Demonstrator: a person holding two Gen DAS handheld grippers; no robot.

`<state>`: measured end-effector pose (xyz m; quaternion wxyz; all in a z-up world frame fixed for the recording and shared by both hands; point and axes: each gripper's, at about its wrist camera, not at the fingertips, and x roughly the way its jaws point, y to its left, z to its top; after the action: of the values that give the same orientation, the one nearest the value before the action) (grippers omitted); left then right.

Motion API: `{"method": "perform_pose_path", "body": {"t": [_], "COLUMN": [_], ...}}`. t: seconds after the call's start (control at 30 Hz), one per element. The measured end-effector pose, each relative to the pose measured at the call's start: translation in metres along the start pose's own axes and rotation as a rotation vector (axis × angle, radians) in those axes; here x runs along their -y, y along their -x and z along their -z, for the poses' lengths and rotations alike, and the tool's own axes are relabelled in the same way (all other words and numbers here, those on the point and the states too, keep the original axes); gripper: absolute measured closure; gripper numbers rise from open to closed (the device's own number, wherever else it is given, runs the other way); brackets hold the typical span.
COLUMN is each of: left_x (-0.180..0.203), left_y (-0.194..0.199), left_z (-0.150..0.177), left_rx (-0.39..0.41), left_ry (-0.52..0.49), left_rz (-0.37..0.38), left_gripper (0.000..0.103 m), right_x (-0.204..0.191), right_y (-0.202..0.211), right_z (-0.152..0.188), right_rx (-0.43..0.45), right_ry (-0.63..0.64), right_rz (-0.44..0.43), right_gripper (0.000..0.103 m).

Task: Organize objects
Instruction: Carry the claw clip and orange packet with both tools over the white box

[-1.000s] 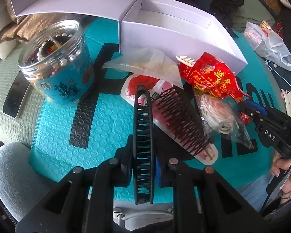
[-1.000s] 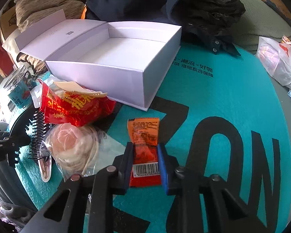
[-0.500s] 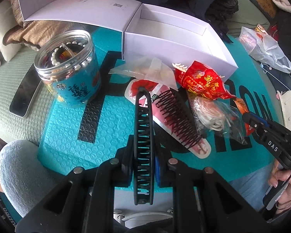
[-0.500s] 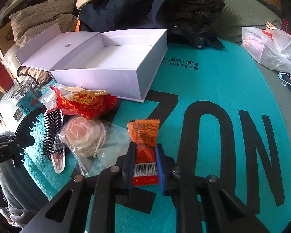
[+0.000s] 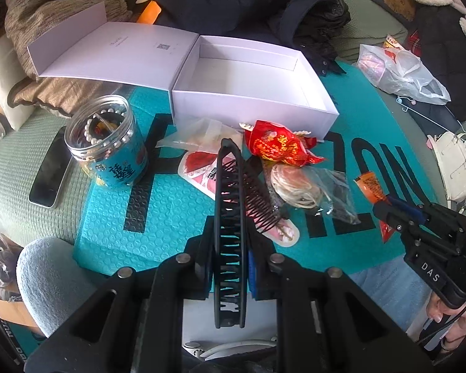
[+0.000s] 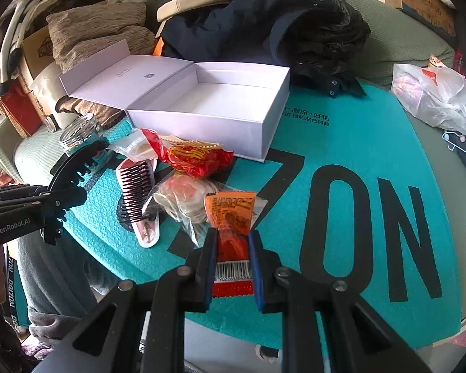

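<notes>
I see the open box (image 5: 251, 93) at the back of the mat (image 5: 177, 205), the jar (image 5: 108, 149) to its left, and the packets (image 5: 279, 146) piled just in front.

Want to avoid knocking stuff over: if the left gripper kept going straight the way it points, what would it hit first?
Probably the dark comb on its pink card, lying just beyond the left gripper and the black clip it holds. Depth is hard to judge.
</notes>
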<state>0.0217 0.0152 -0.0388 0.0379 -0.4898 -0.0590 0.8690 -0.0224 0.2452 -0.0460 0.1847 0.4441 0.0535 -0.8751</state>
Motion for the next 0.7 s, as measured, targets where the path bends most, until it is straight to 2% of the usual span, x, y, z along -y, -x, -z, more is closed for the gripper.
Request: {"method": "perform_pose_path", "body": {"t": [0.33,0.53,0.7], "left_x": [0.029,0.037,0.036], "left_y": [0.029,0.040,0.047], "left_z": [-0.008,-0.018,-0.032], "left_rx": [0.042,0.065,0.079], "left_ry": [-0.079,-0.100,-0.108], "left_rz": [0.041,0.056,0.053], "left_gripper": [0.087,0.087,0.087], "right_x": [-0.019,-0.025,-0.034], "right_y": [0.040,0.053,0.060], "right_z": [-0.008,-0.018,-0.028], "right_rx": [0.070,0.099,0.129], "right_ry": [0.059,0.052,0.079], "right_rz": [-0.005,-0.089,-0.098], "right_gripper": [0.084,0.084,0.084]}}
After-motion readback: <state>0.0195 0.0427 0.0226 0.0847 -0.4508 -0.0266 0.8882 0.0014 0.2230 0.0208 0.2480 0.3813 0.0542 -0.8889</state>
